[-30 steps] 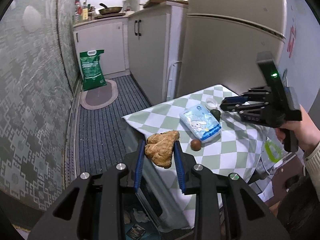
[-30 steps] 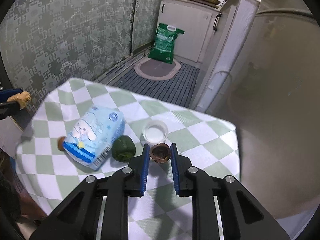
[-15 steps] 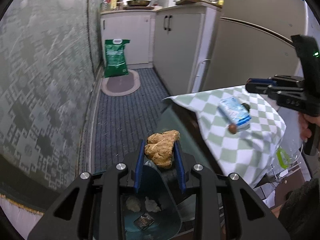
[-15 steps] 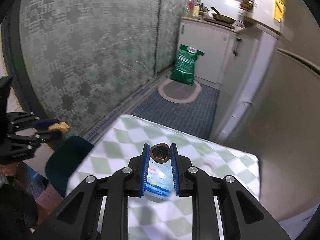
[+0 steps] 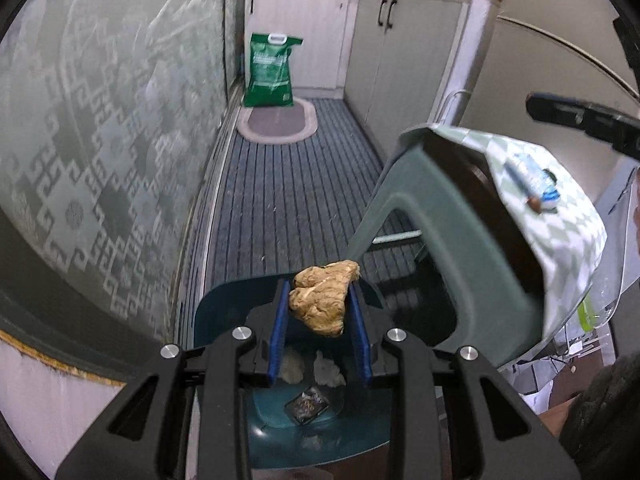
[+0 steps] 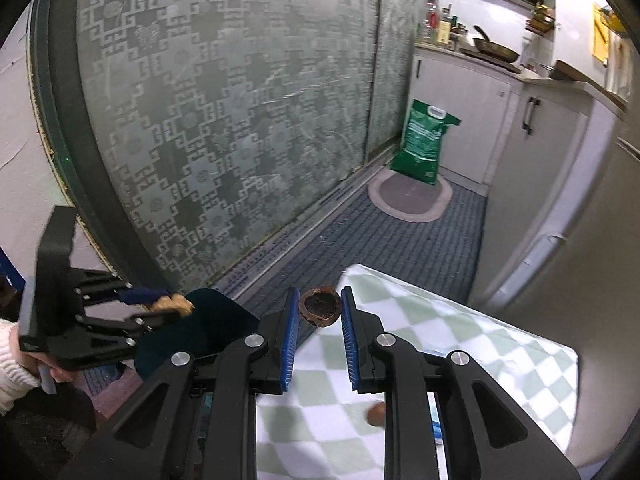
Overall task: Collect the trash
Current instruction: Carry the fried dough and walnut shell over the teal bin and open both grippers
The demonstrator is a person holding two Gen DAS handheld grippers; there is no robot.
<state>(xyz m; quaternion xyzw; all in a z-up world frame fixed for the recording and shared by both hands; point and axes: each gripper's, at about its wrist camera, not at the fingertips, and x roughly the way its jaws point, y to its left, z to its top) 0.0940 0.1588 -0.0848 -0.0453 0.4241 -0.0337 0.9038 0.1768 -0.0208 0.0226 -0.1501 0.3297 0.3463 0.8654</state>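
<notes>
My left gripper (image 5: pixel 320 304) is shut on a crumpled tan wad (image 5: pixel 322 298) and holds it right above the open dark teal bin (image 5: pixel 224 304); scraps lie on the bin's floor. In the right wrist view the left gripper (image 6: pixel 168 306) with the wad hangs over the bin (image 6: pixel 192 336). My right gripper (image 6: pixel 320 314) is shut on a brown nutshell half (image 6: pixel 320 308), held above the near left edge of the checked table (image 6: pixel 460 340). A blue tissue pack (image 5: pixel 536 178) and a small brown nut (image 5: pixel 534 202) lie on the table.
A grey-green stool (image 5: pixel 432 232) stands under the tablecloth right of the bin. A patterned glass door (image 6: pixel 224 112) lines the left. A green sack (image 5: pixel 270 70) and oval mat (image 5: pixel 278 122) lie at the far end by white cabinets (image 5: pixel 404 60).
My left gripper has carried the wad off the table, down and left, over the bin. My right gripper has lifted the nutshell from the table and moved it left toward the table's edge.
</notes>
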